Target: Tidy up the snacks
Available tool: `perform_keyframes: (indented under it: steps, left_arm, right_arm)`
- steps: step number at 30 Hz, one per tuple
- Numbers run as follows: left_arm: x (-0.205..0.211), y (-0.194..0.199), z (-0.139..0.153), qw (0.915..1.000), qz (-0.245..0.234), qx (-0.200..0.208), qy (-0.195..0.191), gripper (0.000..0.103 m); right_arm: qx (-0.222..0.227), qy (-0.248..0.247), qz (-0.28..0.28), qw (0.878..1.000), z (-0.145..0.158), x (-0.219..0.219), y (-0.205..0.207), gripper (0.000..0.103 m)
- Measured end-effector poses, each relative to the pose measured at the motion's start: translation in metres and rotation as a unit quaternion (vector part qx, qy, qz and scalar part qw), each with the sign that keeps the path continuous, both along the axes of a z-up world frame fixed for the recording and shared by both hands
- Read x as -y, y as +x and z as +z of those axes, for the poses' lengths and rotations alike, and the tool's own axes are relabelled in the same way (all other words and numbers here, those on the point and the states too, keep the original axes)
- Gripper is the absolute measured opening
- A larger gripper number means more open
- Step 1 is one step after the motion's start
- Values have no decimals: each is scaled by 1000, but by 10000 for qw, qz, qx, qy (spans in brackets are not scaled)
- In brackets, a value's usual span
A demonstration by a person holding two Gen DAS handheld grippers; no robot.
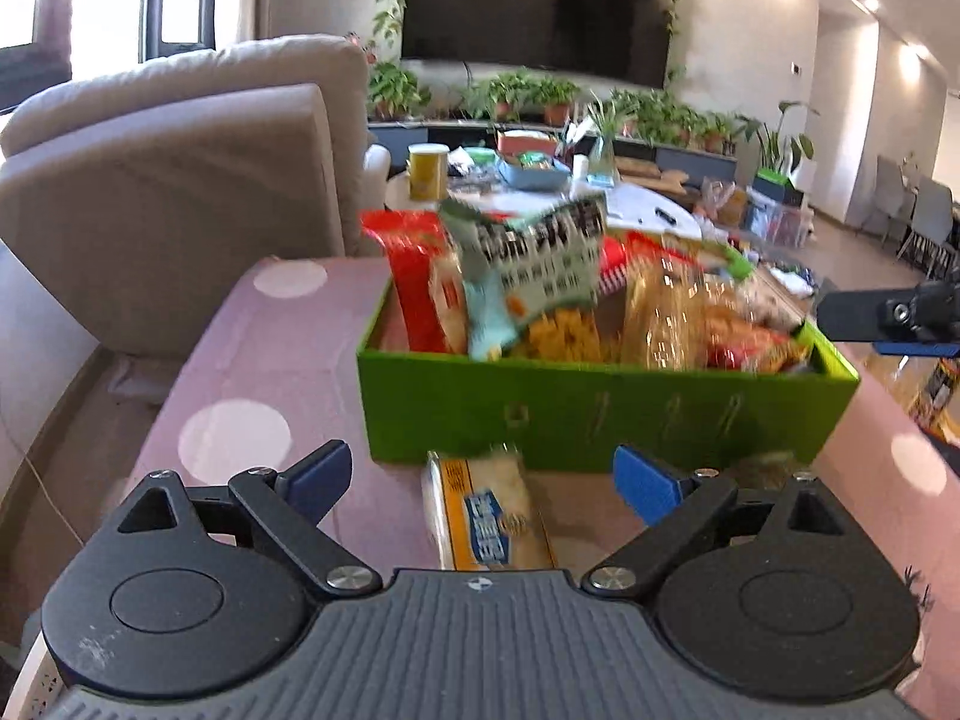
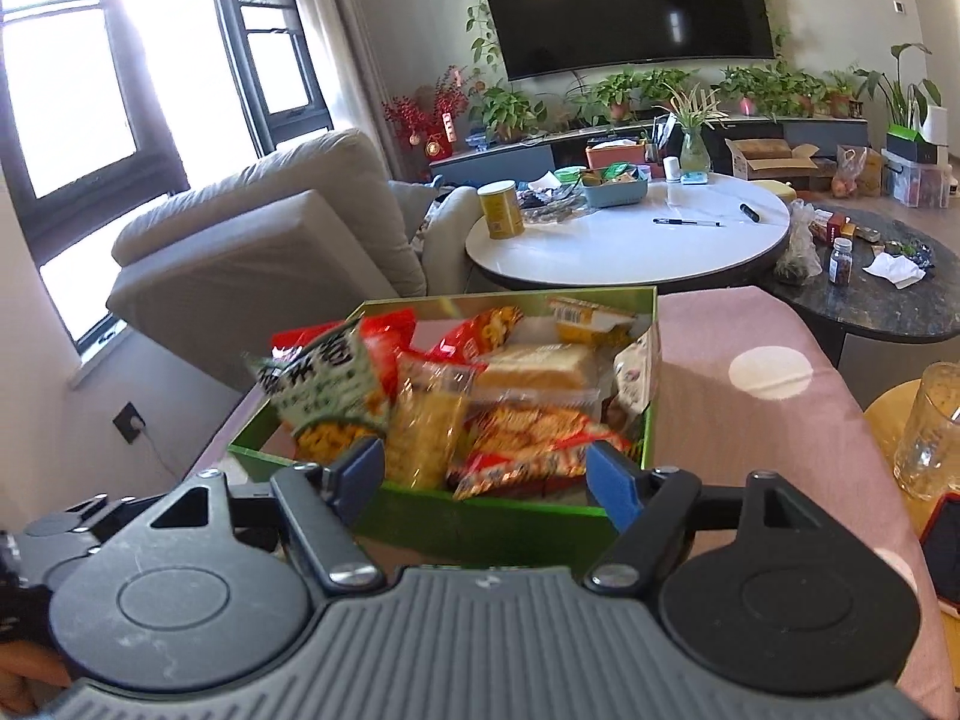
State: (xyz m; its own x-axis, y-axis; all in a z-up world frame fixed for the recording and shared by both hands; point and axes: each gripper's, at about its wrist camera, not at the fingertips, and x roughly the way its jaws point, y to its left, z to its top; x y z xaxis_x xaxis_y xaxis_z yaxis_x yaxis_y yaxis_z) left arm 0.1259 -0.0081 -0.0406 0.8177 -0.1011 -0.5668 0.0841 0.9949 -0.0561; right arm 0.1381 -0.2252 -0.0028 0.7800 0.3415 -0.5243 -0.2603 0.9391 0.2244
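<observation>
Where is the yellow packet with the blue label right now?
In the left wrist view, the yellow packet lies on the pink tablecloth just outside the green box, against its near wall, between the open left gripper fingers.

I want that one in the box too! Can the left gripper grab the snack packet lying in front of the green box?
Probably yes. The left gripper is open, and the snack packet lies between its fingers, with nothing on top of it.
</observation>
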Motion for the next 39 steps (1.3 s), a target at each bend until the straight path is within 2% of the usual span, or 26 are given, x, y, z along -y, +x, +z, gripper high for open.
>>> perform_keyframes:
  steps: [5, 10, 20, 26, 29, 32, 34, 39]
  left_arm:
    - [7, 1, -10, 9999, -50, -82, 121, 94]
    - [11, 7, -16, 9995, -2, -126, 286, 94]
    - [8, 19, -29, 9992, -14, -288, 290, 91]
    - [5, 24, -39, 9985, 14, -516, 193, 77]
    - [4, 23, -40, 9986, 59, -451, 268, 69]
    - [1, 23, -39, 9989, 72, -419, 208, 59]
    - [1, 21, -39, 9990, 58, -401, 207, 48]
    - [1, 16, -37, 9987, -9, -347, 359, 42]
  right_arm:
    - [-65, -233, -88, 9997, -7, -6, -10, 70]
    - [-395, -289, -323, 9983, -24, -2, -10, 70]
    - [-835, -398, -537, 9943, -50, -2, -2, 70]
    - [-950, -457, -597, 9926, -59, -2, 2, 70]
    - [-989, -492, -618, 9920, -62, -3, 3, 70]
    - [-1028, -490, -634, 9915, -64, -3, 3, 70]
    - [-1036, -472, -634, 9915, -64, -3, 5, 70]
    - [-1021, -464, -634, 9917, -64, -2, 4, 70]
